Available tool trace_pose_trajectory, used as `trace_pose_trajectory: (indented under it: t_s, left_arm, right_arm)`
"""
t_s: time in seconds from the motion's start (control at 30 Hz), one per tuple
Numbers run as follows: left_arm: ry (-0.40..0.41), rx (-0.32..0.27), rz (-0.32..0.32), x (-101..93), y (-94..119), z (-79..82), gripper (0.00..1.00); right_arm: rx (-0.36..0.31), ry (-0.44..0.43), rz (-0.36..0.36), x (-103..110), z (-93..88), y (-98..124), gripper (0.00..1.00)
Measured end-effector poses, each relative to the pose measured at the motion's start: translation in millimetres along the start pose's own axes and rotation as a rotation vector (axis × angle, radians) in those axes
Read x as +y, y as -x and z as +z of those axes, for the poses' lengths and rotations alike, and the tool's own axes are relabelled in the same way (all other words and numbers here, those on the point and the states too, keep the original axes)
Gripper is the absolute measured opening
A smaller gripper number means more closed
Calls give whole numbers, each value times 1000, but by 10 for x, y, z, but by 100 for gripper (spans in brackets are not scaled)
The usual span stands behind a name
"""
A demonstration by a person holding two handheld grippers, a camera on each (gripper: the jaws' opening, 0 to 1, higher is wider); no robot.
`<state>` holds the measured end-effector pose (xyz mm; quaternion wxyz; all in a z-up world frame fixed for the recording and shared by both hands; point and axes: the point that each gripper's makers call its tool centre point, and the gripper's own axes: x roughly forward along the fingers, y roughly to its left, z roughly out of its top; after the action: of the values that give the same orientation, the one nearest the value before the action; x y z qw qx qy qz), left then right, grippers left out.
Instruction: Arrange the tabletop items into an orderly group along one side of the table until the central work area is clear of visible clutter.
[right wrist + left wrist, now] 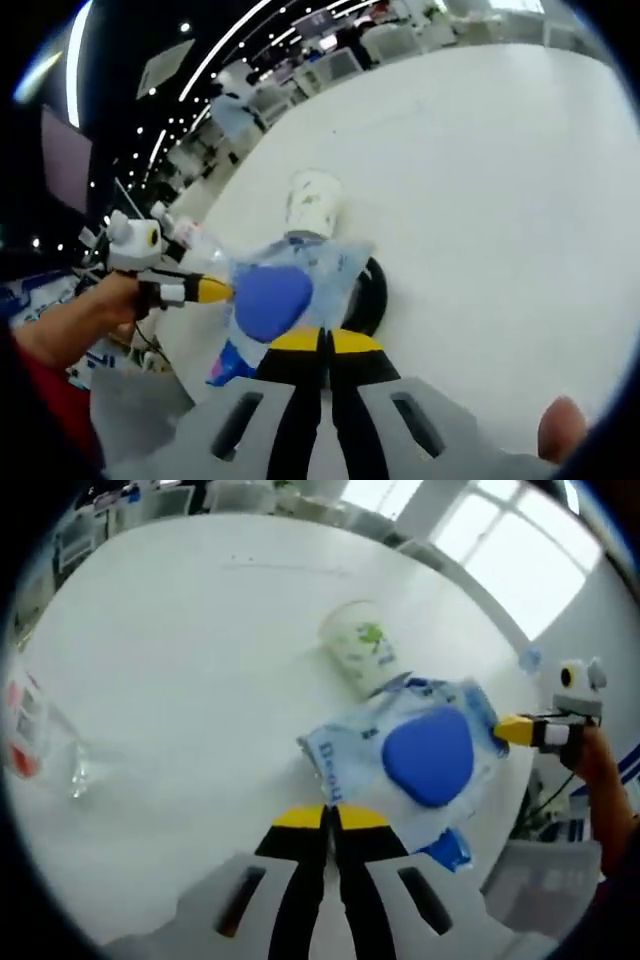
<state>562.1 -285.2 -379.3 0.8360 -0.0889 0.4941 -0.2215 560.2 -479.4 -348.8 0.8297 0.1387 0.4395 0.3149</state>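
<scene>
A pale blue wipes pack (425,755) with a dark blue oval lid lies on the white table (180,650). My left gripper (330,818) is shut on the pack's near edge, its yellow tips pressed together. My right gripper (515,730) comes in from the right, its yellow tip at the pack's far edge. In the right gripper view the same pack (285,290) sits just past my right gripper (325,342), which is shut on its edge, and my left gripper (212,290) meets the pack from the left. A paper cup (360,645) (312,203) lies on its side beside the pack.
A clear plastic bottle (40,745) with a red label lies near the table's left edge. A black ring (376,290) peeks out from under the pack. A hand (85,320) holds the left gripper. Chairs (330,65) stand beyond the table.
</scene>
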Motion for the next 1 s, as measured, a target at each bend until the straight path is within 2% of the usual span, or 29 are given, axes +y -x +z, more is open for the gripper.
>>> trace_pose_trajectory:
  t_s: [0.33, 0.43, 0.57, 0.7, 0.8, 0.93, 1.0]
  left_arm:
    - [-2, -38, -10, 0, 5, 16, 7]
    - [0, -44, -3, 13, 11, 13, 14]
    - [18, -54, 4, 38, 46, 12, 28]
    - [20, -63, 3, 45, 97, 22, 34]
    - [47, -90, 1, 60, 140, 63, 43]
    - [48, -126, -26, 16, 218, 117, 46]
    - [41, -166, -36, -7, 261, 178, 49]
  right_arm:
    - [-23, -19, 9, -13, 21, 12, 4]
    - [-33, -22, 4, -24, 35, 17, 6]
    - [-73, -41, 6, -22, 84, 57, 14]
    - [-90, -50, 3, -21, 109, 100, 17]
    - [-111, -49, -5, -31, 148, 144, 21]
    - [-134, -47, -12, -55, 212, 208, 23]
    - [-154, -46, -20, -80, 274, 245, 25]
